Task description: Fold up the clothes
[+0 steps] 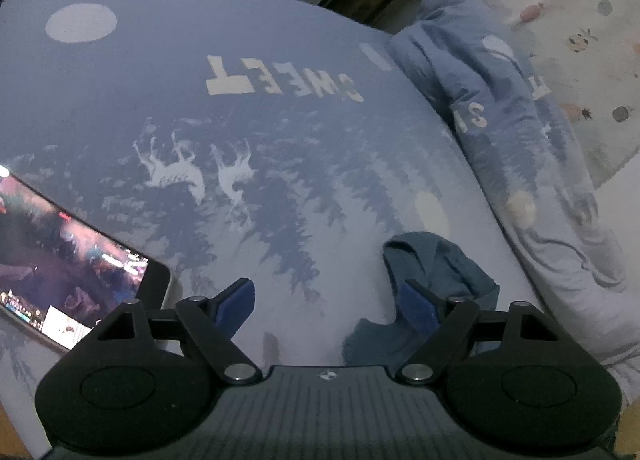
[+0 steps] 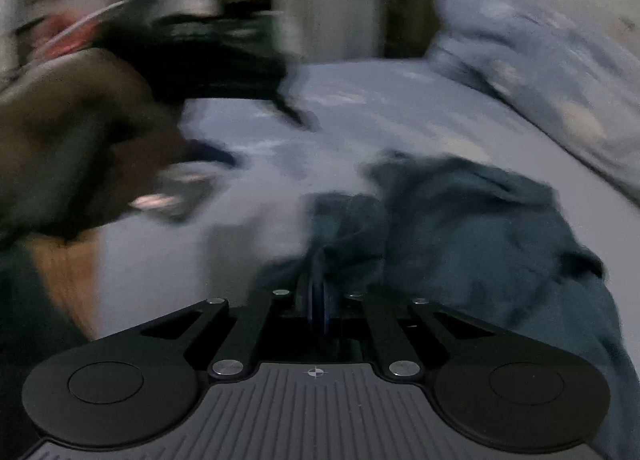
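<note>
Left gripper [image 1: 326,302] gaping, empty | teal garment [image 1: 436,280] crumpled against its right finger, on the bedsheet [image 1: 280,120] | right gripper [image 2: 318,296] clamped on that garment's edge [image 2: 460,228] | risk: thin pinch slips, cloth bunches; phone [image 1: 68,280] left of it could get swept.

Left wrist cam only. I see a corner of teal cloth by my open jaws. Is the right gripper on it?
Observer: Yes. The right gripper has its jaws shut, with the teal garment bunched into the tips.
Operator: How much cloth is there?
Observer: Far more than your corner. It lies in a crumpled heap on the blue bedsheet, spreading toward the right edge of the right wrist view.
Operator: Anything else in that view?
Observer: A person's arm fills its left side, too blurred to say more.
</note>
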The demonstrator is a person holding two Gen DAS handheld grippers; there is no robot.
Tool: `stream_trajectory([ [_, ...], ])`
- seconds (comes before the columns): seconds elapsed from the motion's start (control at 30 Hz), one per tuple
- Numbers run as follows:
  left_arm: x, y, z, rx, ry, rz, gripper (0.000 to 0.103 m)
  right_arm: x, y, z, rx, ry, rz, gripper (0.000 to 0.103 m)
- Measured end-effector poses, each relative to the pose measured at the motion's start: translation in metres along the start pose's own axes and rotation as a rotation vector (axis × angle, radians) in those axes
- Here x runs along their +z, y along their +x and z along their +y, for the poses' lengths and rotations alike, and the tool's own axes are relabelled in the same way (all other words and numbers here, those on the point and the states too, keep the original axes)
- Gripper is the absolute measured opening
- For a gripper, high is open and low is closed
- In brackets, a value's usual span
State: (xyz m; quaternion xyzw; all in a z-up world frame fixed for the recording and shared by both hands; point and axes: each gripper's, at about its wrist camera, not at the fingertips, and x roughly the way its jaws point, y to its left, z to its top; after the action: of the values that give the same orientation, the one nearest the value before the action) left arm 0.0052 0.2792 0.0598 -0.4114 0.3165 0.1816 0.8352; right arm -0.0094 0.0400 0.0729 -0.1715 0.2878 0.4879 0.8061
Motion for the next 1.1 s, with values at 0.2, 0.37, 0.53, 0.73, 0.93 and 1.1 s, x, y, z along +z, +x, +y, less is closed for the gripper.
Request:
stream_trajectory([
  [0.2, -0.002, 0.001, 0.003, 0.005, 0.011, 0.022, 0.084, -0.007, -0.012, 0.06, 0.134, -0.165, 0.049, 0.016],
  [0.37, -0.008, 0.007, 0.01, -0.011, 0.023, 0.079, 0.083, 0.003, -0.023, 0.046, 0.153, -0.087, 0.022, 0.032],
  [0.53, -0.023, 0.017, 0.007, -0.05, 0.189, 0.14, 0.068, 0.006, -0.029, 0.01, 0.047, 0.059, -0.043, 0.044],
  [0.73, -0.038, 0.018, -0.001, -0.05, 0.403, 0.128, 0.06, -0.009, -0.036, -0.018, -0.017, 0.212, -0.094, 0.045],
  [0.93, -0.043, 0.014, -0.009, -0.06, 0.558, 0.129, 0.039, -0.039, -0.037, -0.005, -0.021, 0.253, -0.098, 0.046],
  [1.1, -0.055, 0.011, -0.021, -0.115, 0.721, 0.192, 0.041, -0.049, -0.046, 0.007, -0.03, 0.266, -0.112, 0.046],
])
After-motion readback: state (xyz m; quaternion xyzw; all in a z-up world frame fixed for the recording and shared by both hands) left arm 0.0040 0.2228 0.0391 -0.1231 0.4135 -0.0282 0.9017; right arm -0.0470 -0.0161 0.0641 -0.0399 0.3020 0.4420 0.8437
